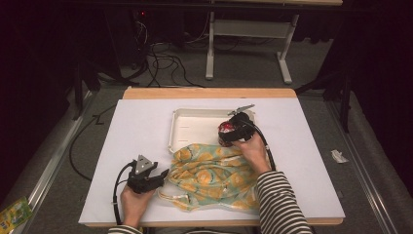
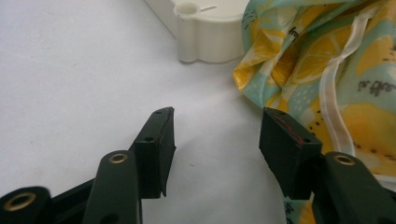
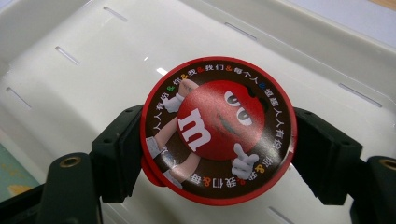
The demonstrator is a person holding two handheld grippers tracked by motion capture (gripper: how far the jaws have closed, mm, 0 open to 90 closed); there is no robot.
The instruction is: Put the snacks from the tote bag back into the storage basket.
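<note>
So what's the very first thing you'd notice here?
The round red candy tin with a cartoon face, pinched in the right tongs over the white tray. Next, the lemon-print cloth bag crumpled at the table's near edge, with the left tongs open beside it.

- Round red tin [image 3: 218,128]: I see its printed lid, but the body beneath is hidden, and in the high view it is too small to read.
- Right gripper [image 3: 218,135]: its jaws press the tin's sides; their bases are cut by the bottom edge.
- White tray [image 3: 70,60]: the near side, beside the tin, lies under the lemon-print cloth [image 1: 214,175].
- Cloth: the right edge of the left gripper view cuts it off.
- Left gripper [image 2: 215,135]: cable partly hidden behind my hand.
</note>
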